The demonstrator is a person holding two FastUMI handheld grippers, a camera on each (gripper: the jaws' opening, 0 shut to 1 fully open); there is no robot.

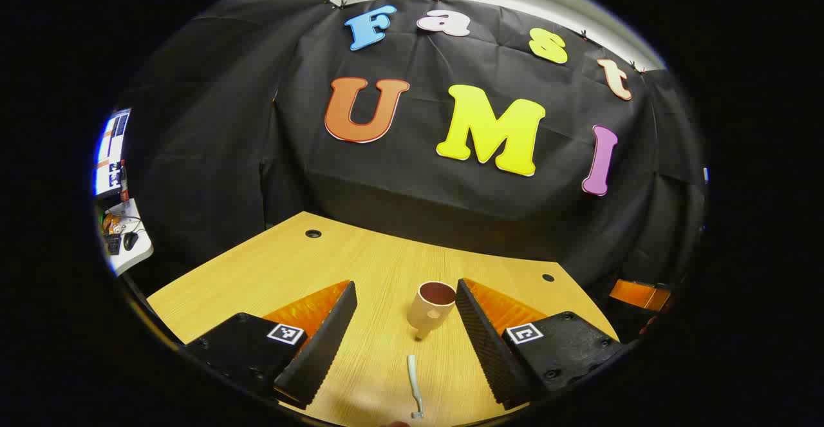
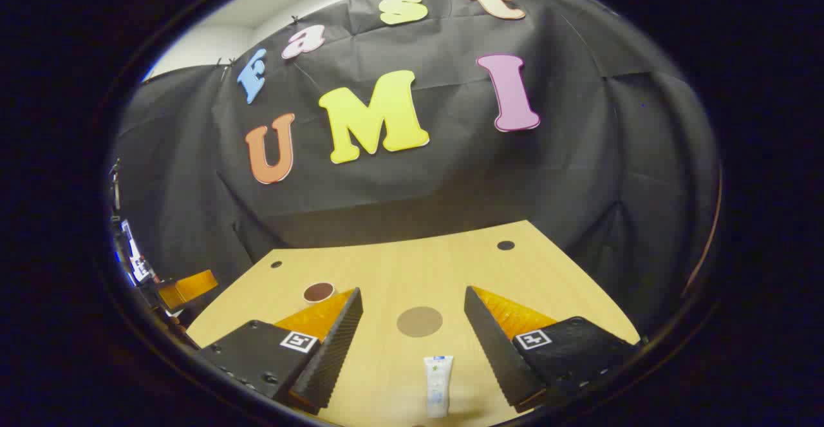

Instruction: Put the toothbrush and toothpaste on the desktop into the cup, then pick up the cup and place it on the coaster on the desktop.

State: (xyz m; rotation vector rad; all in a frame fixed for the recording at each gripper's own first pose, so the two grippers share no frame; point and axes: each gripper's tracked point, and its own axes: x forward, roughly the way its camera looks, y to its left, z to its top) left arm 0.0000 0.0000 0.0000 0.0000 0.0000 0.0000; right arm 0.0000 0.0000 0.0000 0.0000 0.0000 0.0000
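In the left gripper view a beige cup (image 1: 432, 309) with a dark inside stands upright on the wooden desktop (image 1: 309, 266). A pale toothbrush (image 1: 414, 385) lies flat in front of it. My left gripper (image 1: 407, 337) is open above the desk, with the cup and toothbrush in line between its fingers. In the right gripper view a white toothpaste tube (image 2: 438, 384) lies flat near the front edge. A round brown coaster (image 2: 419, 321) lies beyond it. My right gripper (image 2: 413, 330) is open, holding nothing. The cup (image 2: 318, 292) peeks out behind its left finger.
Small round cable holes (image 1: 313, 234) (image 1: 548, 277) mark the desk's far corners. The other gripper (image 1: 637, 295) shows at the right edge of the left gripper view, and at the left edge (image 2: 183, 288) of the right gripper view. A side table with clutter (image 1: 125, 240) stands far left.
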